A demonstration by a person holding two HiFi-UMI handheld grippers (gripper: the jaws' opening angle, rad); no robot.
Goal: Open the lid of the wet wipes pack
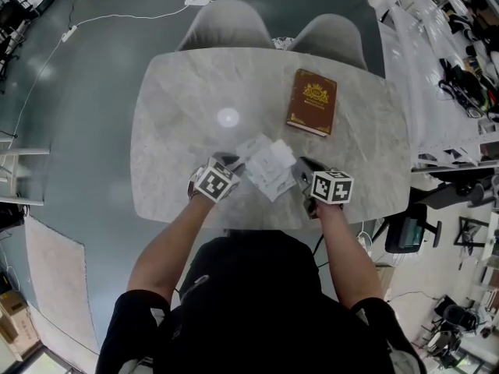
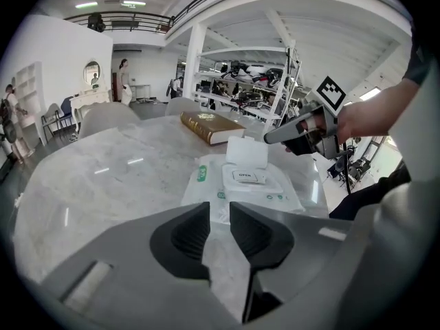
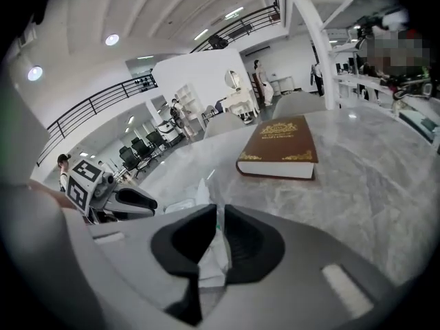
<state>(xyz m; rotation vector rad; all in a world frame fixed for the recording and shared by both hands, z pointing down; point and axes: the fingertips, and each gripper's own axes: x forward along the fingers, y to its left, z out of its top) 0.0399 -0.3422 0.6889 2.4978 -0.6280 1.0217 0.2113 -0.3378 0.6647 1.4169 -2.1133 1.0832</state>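
You stood in a big open lab-like hall, white metal shelving racks (image 2: 242, 74) crammed with gear, black-railed mezzanine balcony (image 3: 89, 106), rows of black office chairs (image 3: 130, 159), white cable (image 1: 117, 15) trailing across grey floor (image 1: 101, 92).

Clothing: I wear a black short-sleeved top (image 1: 257, 302), plain, with no print visible from the head view.

Left gripper (image 1: 231, 162): moulded light grey shell, broad and smooth. Its two jaws carry black ribbed pads (image 2: 189, 236), each set in a rounded dark recess. A pale rectangular inlay (image 2: 86, 280) sits in the shell beside the jaws. Its marker cube (image 1: 214, 182) is white, with a black square pattern on each visible face.

Right gripper (image 1: 302, 166): same grey shell and the same black ribbed lining. A matching inlay strip (image 3: 342, 280) is present. The second marker cube (image 1: 332, 187) is likewise white with black patterns.
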